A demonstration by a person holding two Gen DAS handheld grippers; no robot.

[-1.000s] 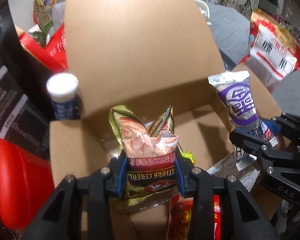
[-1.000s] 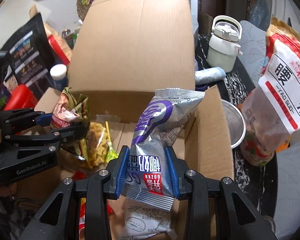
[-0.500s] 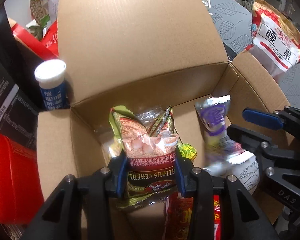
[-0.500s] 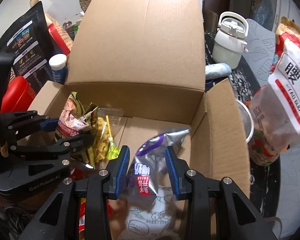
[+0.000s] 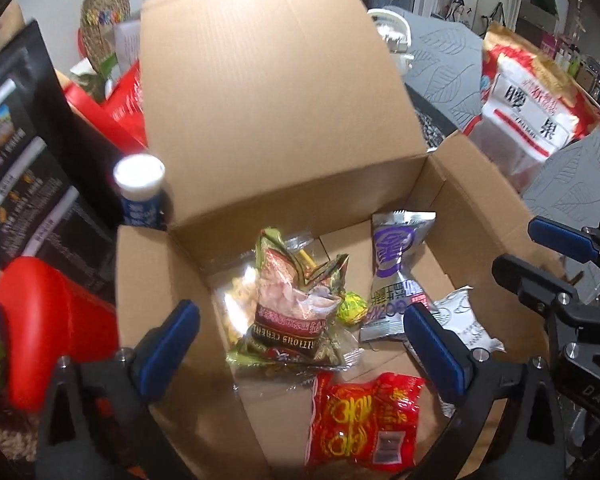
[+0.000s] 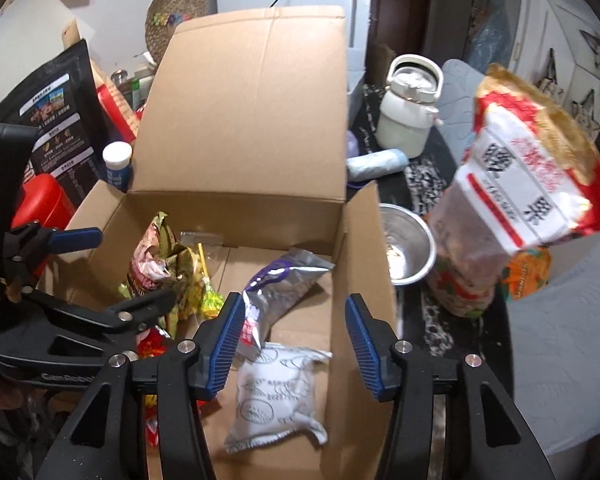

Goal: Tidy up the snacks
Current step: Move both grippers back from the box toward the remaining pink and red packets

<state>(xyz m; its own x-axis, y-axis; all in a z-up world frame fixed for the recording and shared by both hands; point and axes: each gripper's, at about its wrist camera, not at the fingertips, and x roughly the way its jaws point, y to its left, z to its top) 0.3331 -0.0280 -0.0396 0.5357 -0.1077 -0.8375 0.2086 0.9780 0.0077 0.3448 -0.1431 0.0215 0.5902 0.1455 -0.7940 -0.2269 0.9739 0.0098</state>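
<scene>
— Over the open cardboard box point(image 5: 284, 92): left gripper point(image 5: 300, 344), jaws opening and already spread wide, pinching nothing. Cereal packet point(image 5: 296, 312) lying loose beneath on the box floor, clear of both blue pads.

— And on the right?

— Right gripper point(image 6: 294, 344) likewise opening, jaws parted, nothing pressed between them. Silver-and-purple snack pouch point(image 6: 280, 284) slumped in the box just past the left pad; touching that pad or not, cannot tell.

— Elsewhere in the box?

— Red snack packet point(image 5: 366, 420) nearest the left camera, white pillow-shaped packet point(image 6: 278, 396) near the right one, a small yellow-green wrapped sweet point(image 5: 351, 307) between cereal packet and pouch. Clear bag of yellow snacks point(image 5: 236, 304) tucked under the cereal packet.

— Outside it?

— Blue bottle with white cap point(image 5: 140, 190) just beside the far-left corner. Steel bowl point(image 6: 406, 250) touching the right wall, white kettle point(image 6: 410, 120) farther back. Large red-and-white nut bag point(image 6: 528, 184) upright at far right.
</scene>
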